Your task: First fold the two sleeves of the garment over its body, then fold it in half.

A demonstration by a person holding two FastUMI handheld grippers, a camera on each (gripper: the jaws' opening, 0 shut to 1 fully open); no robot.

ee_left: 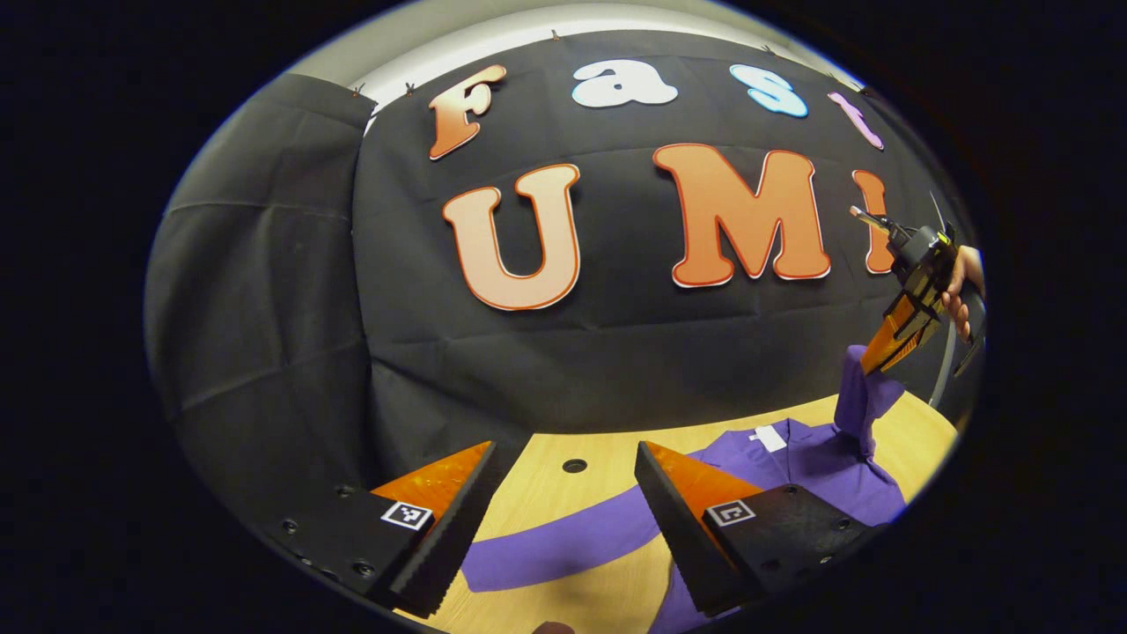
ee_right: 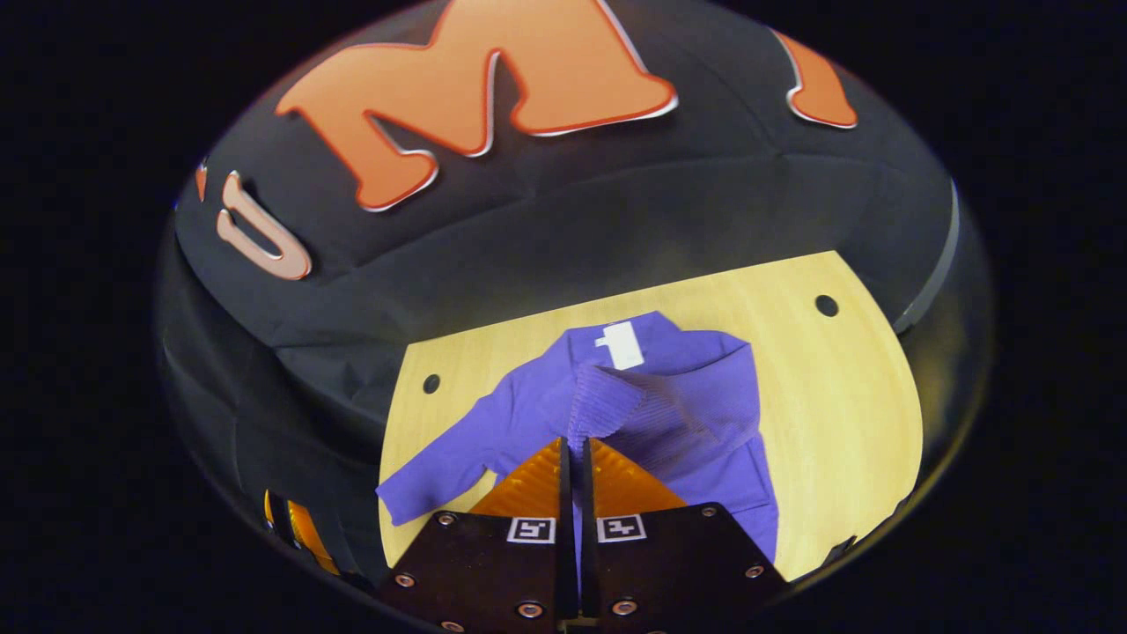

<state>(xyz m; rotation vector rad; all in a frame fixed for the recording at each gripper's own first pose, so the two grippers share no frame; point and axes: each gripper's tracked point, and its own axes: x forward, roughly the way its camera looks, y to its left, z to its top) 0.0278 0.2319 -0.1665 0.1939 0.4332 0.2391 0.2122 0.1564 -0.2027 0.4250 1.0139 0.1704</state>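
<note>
The right gripper (ee_right: 574,458) had its fingers pinched together on a ribbed purple sleeve (ee_right: 616,405), lifted over the body of the purple knit garment (ee_right: 704,440) lying on the pale wooden table (ee_right: 845,396). The left gripper (ee_left: 563,511) hung wide and empty over the other sleeve (ee_left: 563,546), stretched flat near it.

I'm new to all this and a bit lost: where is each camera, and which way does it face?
Left gripper view: rides the left gripper, level above the wooden table, facing the wall; its open fingers show, the right gripper and a hand farther off.
Right gripper view: rides the right gripper, held high, looking down; its fingers pinch the sleeve.
Shared: the purple knit garment, the table.
</note>
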